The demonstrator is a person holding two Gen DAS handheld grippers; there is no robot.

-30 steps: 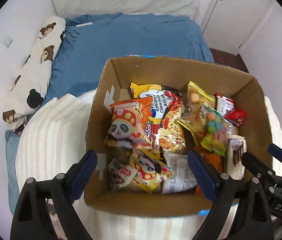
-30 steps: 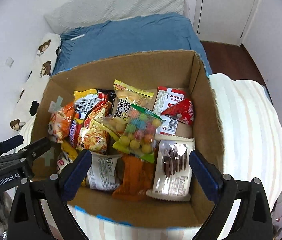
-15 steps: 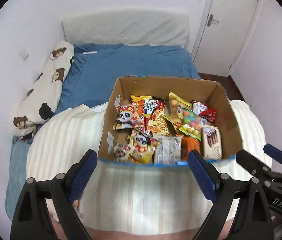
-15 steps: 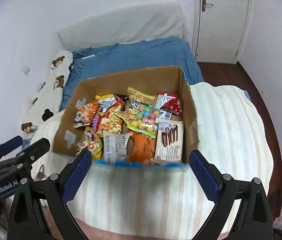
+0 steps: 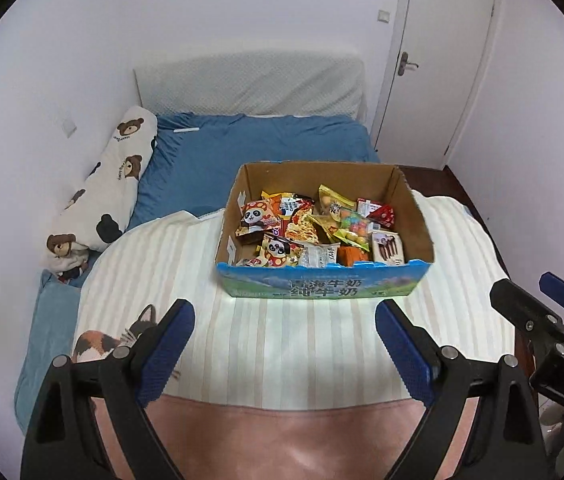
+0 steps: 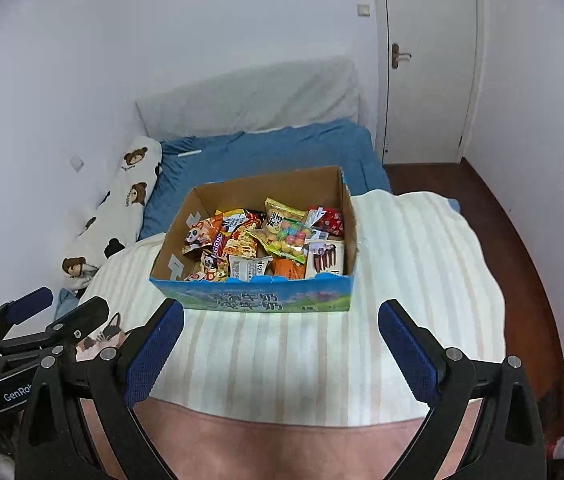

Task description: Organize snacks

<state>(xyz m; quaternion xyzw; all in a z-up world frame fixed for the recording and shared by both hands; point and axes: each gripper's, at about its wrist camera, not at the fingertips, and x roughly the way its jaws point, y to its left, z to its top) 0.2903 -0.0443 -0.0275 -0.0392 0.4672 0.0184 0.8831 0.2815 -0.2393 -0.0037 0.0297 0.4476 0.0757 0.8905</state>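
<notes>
A cardboard box (image 5: 323,280) with a blue printed front sits on the striped blanket (image 5: 282,340) spread over the bed (image 5: 266,140), and every snack lies inside it. Within the box, a panda-print packet (image 5: 256,218) rests near its left wall, a bag of coloured balls (image 5: 355,228) sits toward the middle, and a chocolate-stick pack (image 5: 387,246) lies by its right wall. The left claw (image 5: 285,346) hangs on the near side of the box, jaws spread wide and empty. The right claw (image 6: 281,350) hovers likewise in front of the box, jaws apart, holding nothing. A bear-print pillow (image 5: 110,196) lies left of the box against the wall.
</notes>
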